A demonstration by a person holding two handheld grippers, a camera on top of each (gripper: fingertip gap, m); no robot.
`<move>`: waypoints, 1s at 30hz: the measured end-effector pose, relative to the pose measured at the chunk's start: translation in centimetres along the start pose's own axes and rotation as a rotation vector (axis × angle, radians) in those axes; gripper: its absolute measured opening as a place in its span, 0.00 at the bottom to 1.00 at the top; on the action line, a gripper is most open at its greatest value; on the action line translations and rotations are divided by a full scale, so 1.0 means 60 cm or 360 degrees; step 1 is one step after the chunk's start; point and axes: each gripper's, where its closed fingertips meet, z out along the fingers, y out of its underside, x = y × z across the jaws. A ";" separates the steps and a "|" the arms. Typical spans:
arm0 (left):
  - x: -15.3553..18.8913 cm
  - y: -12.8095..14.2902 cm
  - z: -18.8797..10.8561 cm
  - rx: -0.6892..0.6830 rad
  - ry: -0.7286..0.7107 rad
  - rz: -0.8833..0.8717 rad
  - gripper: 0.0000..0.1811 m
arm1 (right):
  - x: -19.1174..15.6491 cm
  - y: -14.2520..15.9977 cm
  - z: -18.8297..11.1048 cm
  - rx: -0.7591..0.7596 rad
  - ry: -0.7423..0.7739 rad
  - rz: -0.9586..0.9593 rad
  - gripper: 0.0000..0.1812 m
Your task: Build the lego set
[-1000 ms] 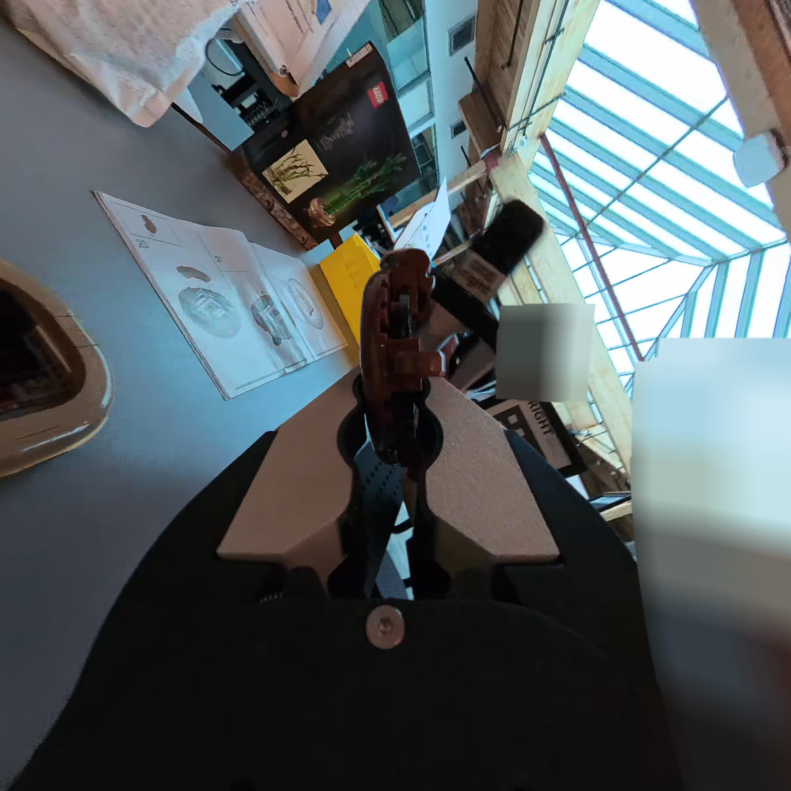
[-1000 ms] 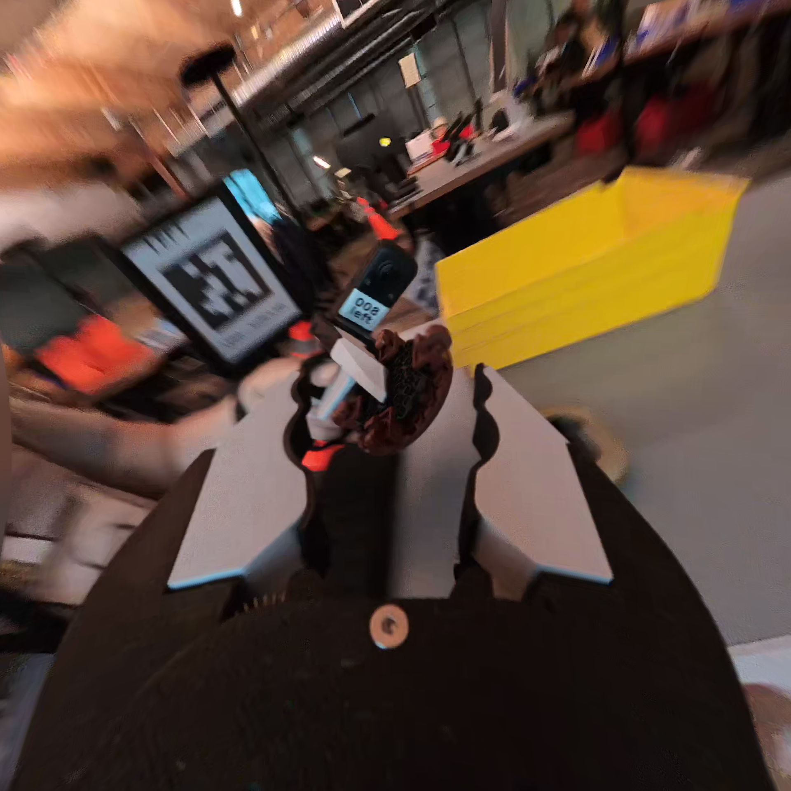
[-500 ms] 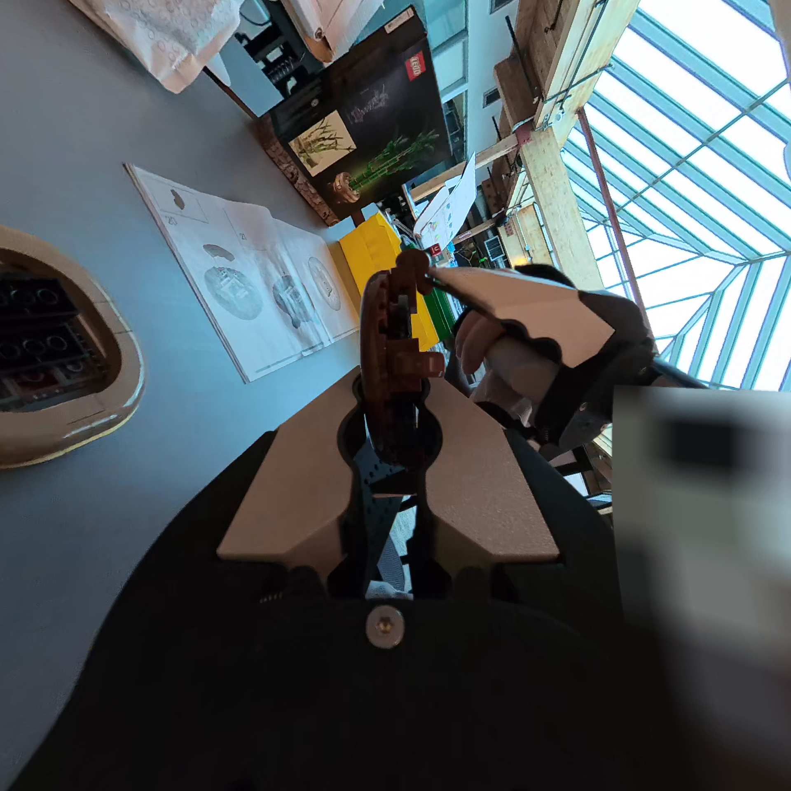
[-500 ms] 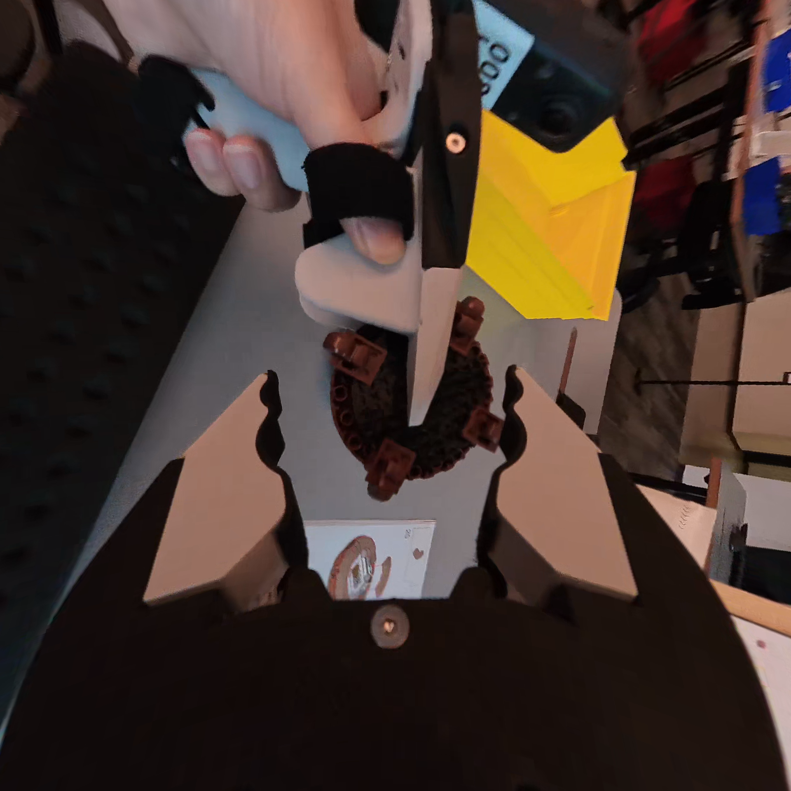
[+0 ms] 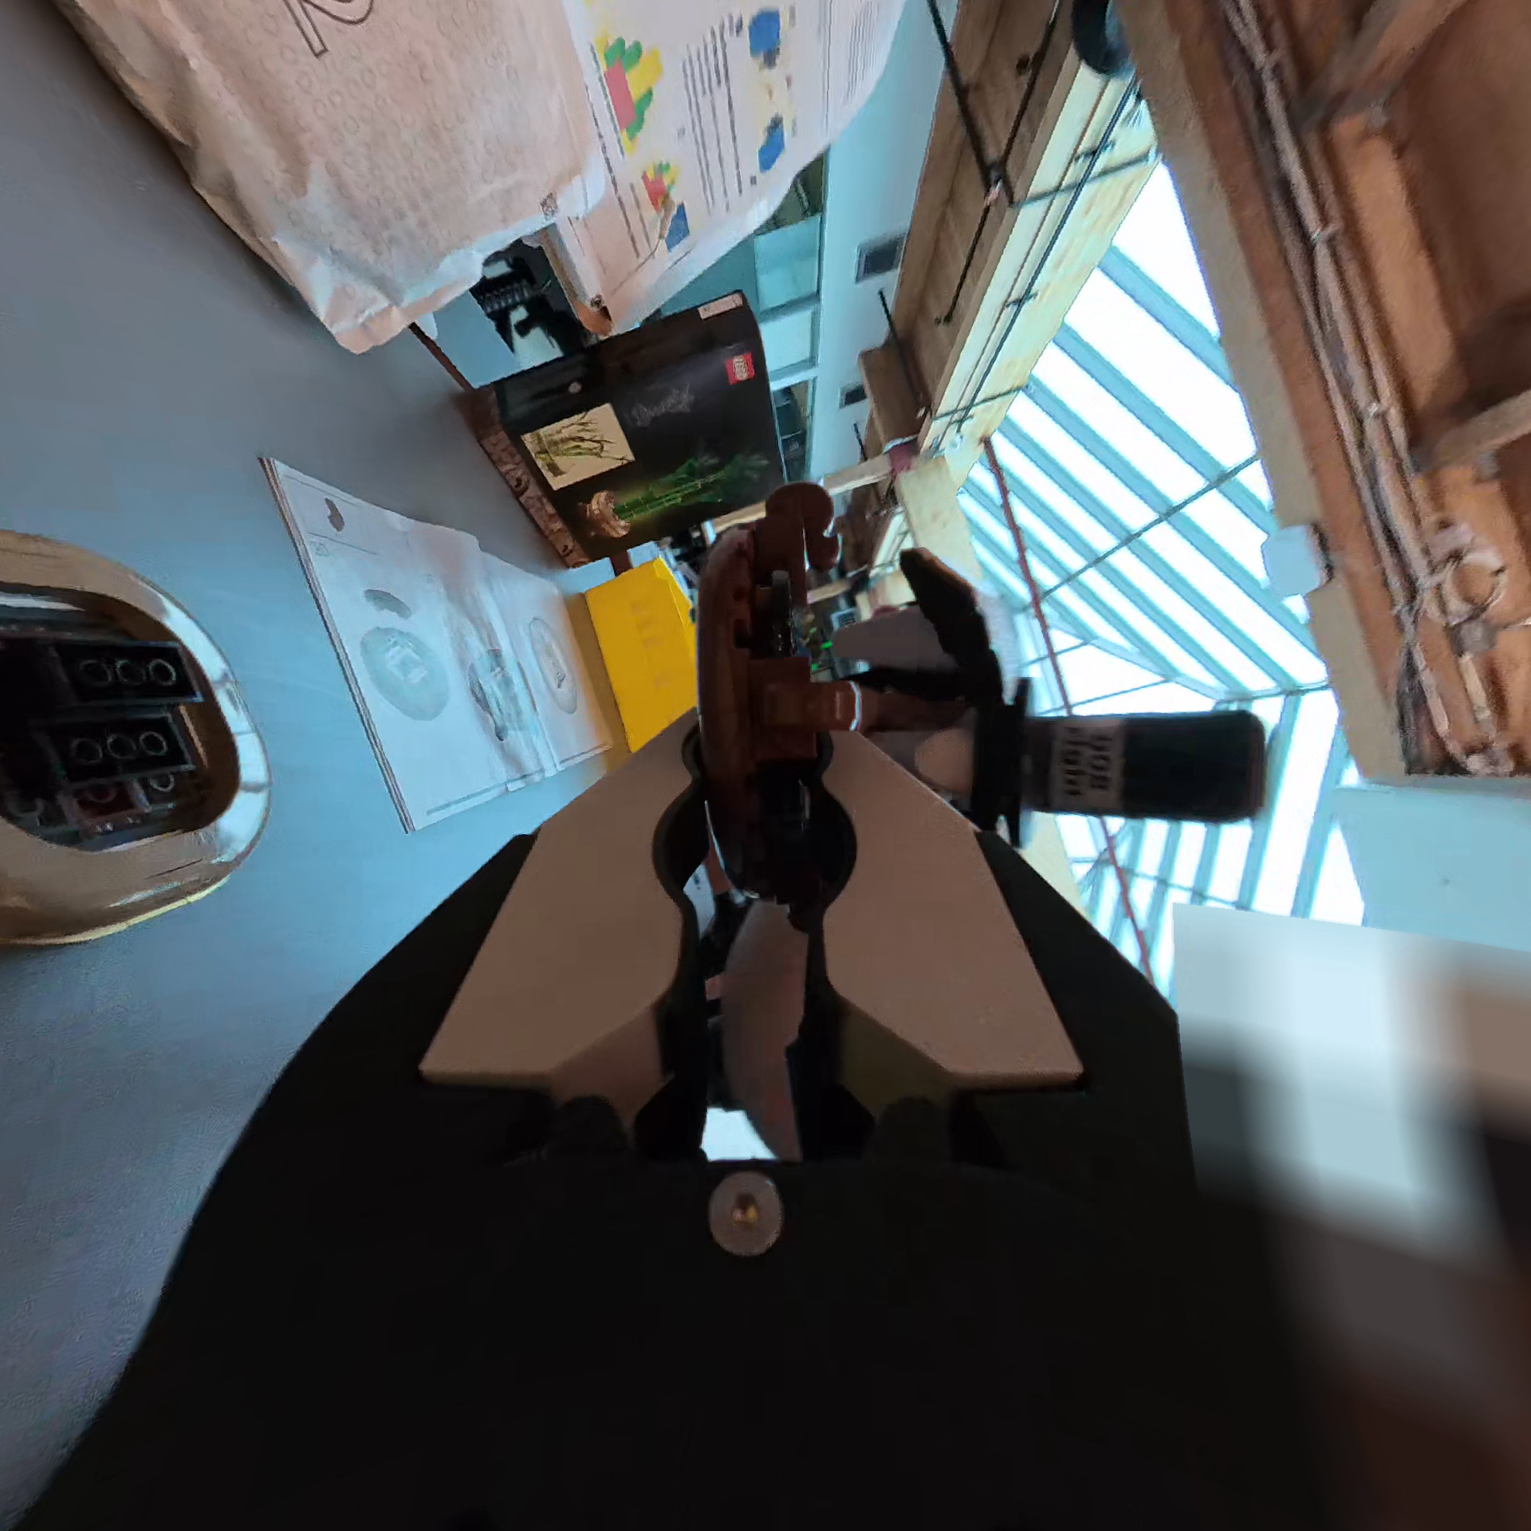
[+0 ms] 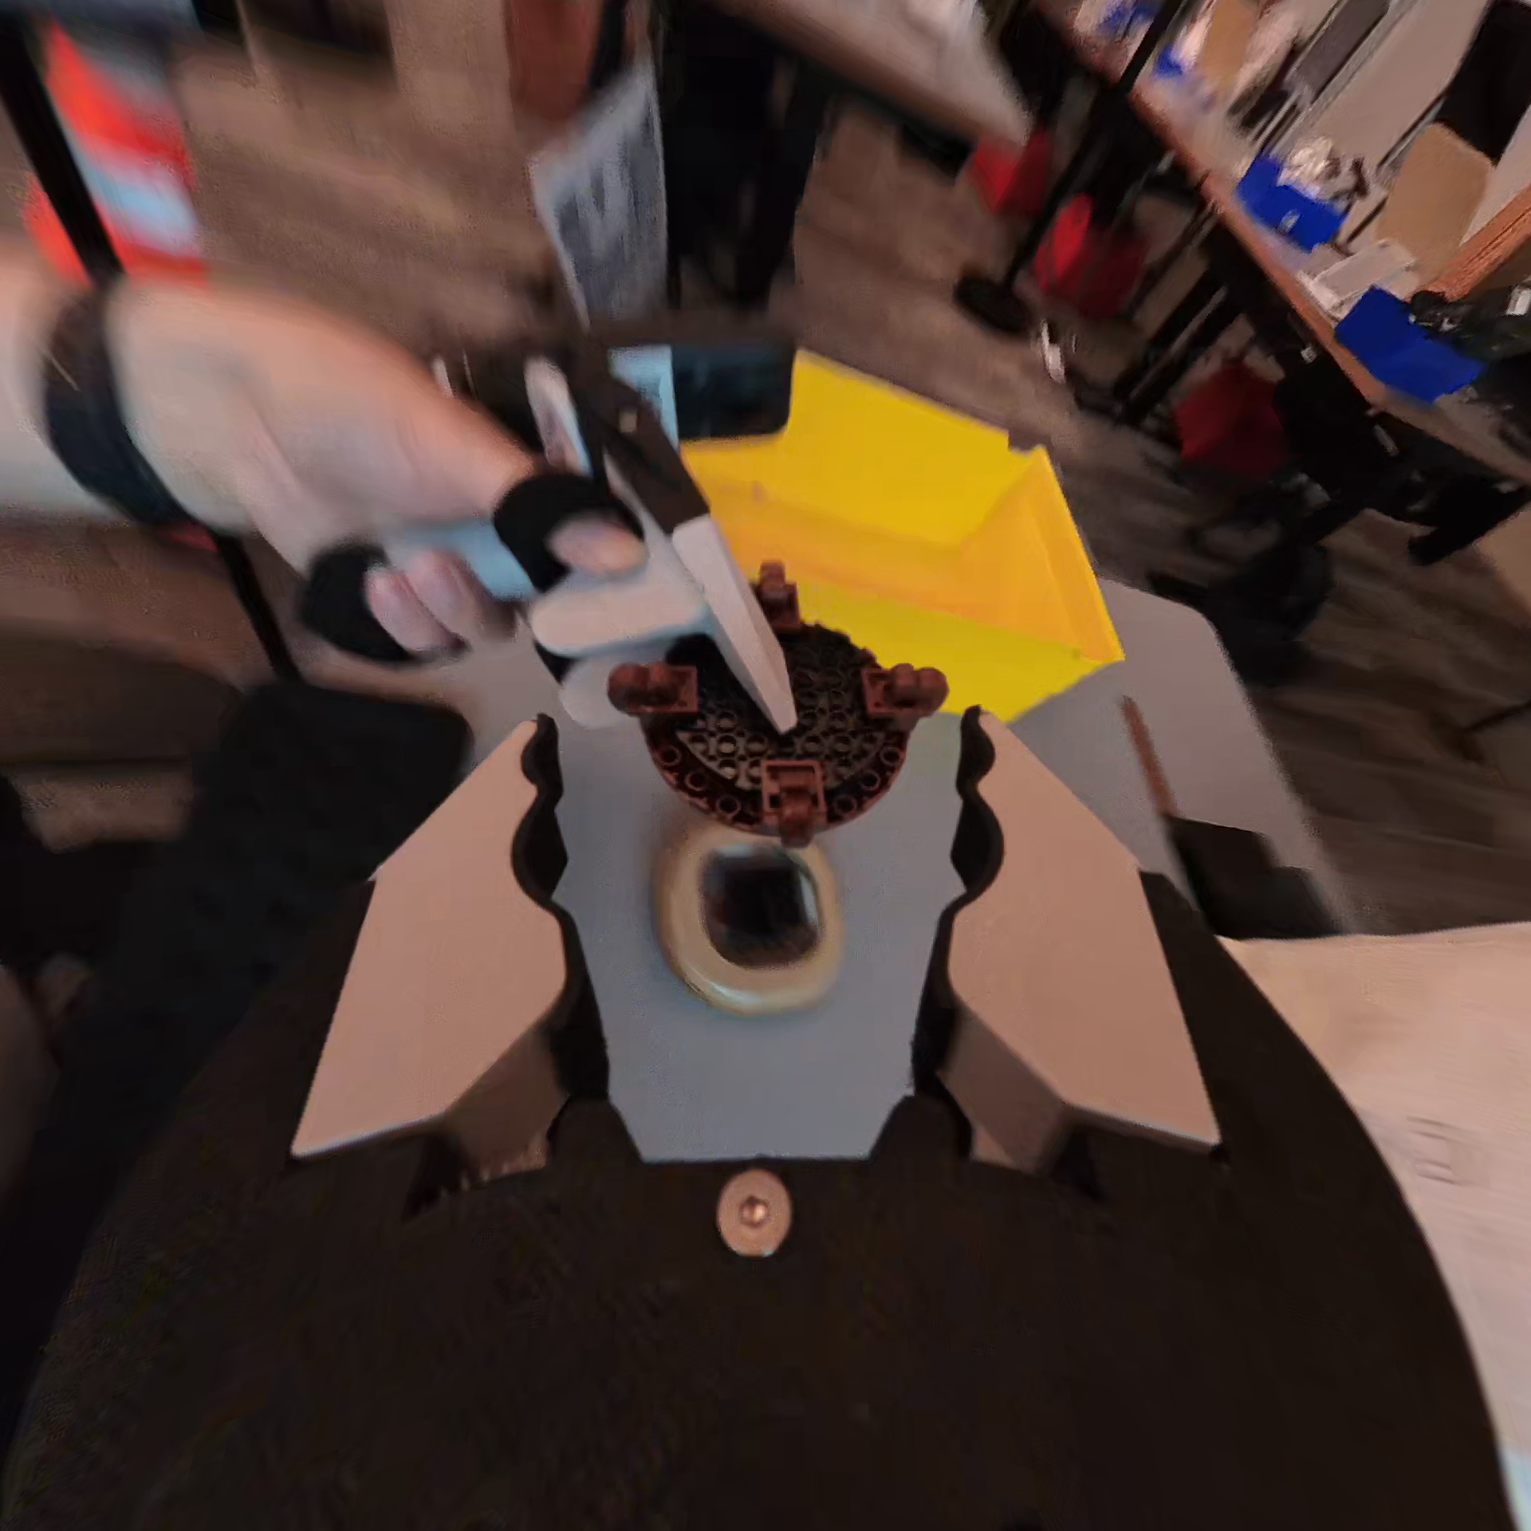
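The round brown lego base (image 5: 766, 704) sits clamped edge-on in the left tongs (image 5: 758, 795), lifted clear of the grey tabletop (image 5: 166, 414). Half a second ago the right tongs (image 6: 758, 746) faced it square; now they have drawn back, spread wide and empty, with the tray of spare bricks (image 6: 750, 928) showing between their fingers. My guess: a fresh piece comes next. Beyond lie the open instruction booklet (image 5: 447, 646), yellow bin (image 6: 895, 530) and set's box (image 5: 646, 431).
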 end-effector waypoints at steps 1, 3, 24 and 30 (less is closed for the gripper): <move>-0.001 -0.003 -0.003 0.0021 0.0036 -0.0068 0.08 | -0.001 -0.003 -0.013 0.0149 -0.0028 0.0117 0.55; 0.000 -0.008 -0.006 0.0050 0.0113 -0.0221 0.08 | 0.004 0.019 -0.022 0.0219 0.0073 0.0099 0.59; 0.079 0.023 0.063 -0.0211 -0.0019 -0.0419 0.08 | 0.016 -0.007 -0.058 -0.0254 0.0907 -0.1565 0.10; 0.191 0.017 0.123 -0.0348 -0.0059 -0.0148 0.08 | 0.067 -0.080 -0.146 -0.0251 0.1190 -0.1702 0.10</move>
